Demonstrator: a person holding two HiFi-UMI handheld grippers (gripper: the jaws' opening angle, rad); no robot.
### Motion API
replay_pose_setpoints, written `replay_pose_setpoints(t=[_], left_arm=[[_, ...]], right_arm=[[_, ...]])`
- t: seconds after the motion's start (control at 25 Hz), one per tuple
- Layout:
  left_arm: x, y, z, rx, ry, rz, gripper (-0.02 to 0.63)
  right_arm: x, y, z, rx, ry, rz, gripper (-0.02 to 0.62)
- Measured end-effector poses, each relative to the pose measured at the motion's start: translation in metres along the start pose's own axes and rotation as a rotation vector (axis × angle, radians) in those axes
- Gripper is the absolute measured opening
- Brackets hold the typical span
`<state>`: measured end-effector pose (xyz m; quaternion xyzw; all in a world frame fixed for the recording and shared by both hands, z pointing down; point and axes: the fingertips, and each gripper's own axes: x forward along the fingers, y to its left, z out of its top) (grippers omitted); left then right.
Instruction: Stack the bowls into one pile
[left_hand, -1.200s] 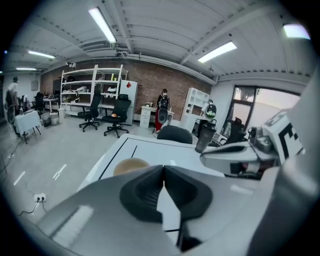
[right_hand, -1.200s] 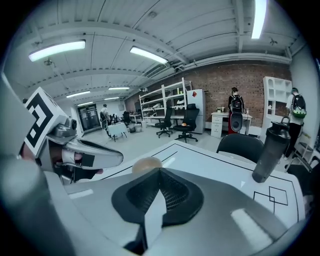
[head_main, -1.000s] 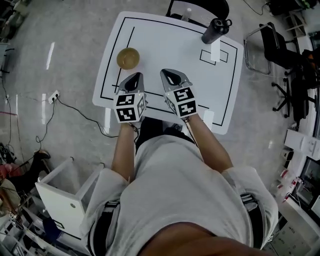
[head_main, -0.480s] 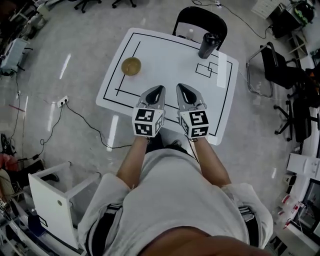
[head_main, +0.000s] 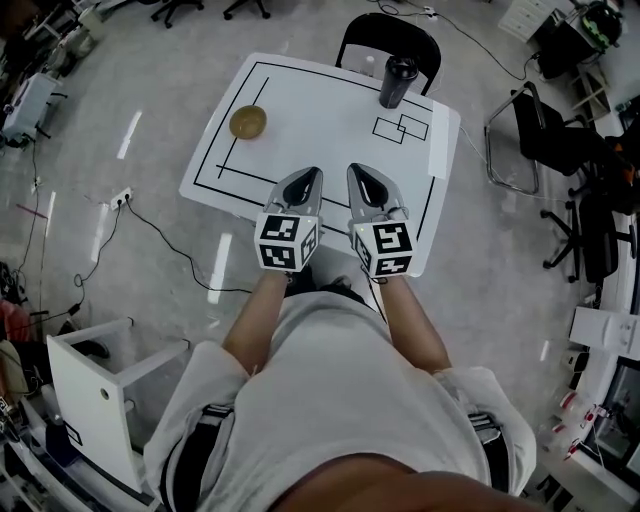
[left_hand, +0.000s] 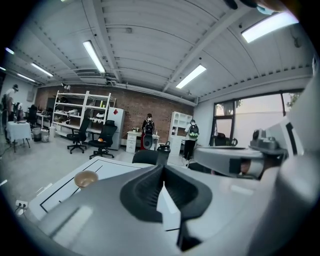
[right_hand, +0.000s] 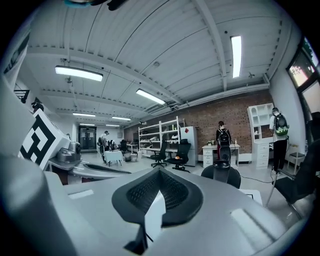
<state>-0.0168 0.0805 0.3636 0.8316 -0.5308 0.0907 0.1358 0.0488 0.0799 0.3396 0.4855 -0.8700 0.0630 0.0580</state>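
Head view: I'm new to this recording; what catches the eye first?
The left gripper and right gripper, with marker cubes, hover side by side over the near edge of the white table, jaws shut and empty. A brown bowl sits at its far left, a dark tumbler at its far right.

Both claws (head_main: 300, 186) (head_main: 363, 182) shut, empty.
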Motion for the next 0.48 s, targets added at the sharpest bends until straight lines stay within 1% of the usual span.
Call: replay_pose_setpoints(t=[0.2, 0.32, 0.48], left_arm=[[-0.014, -0.034, 0.001, 0.036, -0.025, -0.010, 0.003], [-0.017, -0.050, 0.001, 0.063, -0.016, -0.014, 0.003], [-0.011, -0.060, -0.002, 0.078, 0.006, -0.016, 0.003]], right_arm=[[-0.038, -0.009, 0.000, 0.021, -0.032, -0.028, -0.002], [-0.055, -0.019, -0.002, 0.049, -0.043, -0.046, -0.002], [-0.064, -0.036, -0.009, 0.075, -0.040, -0.066, -0.002]])
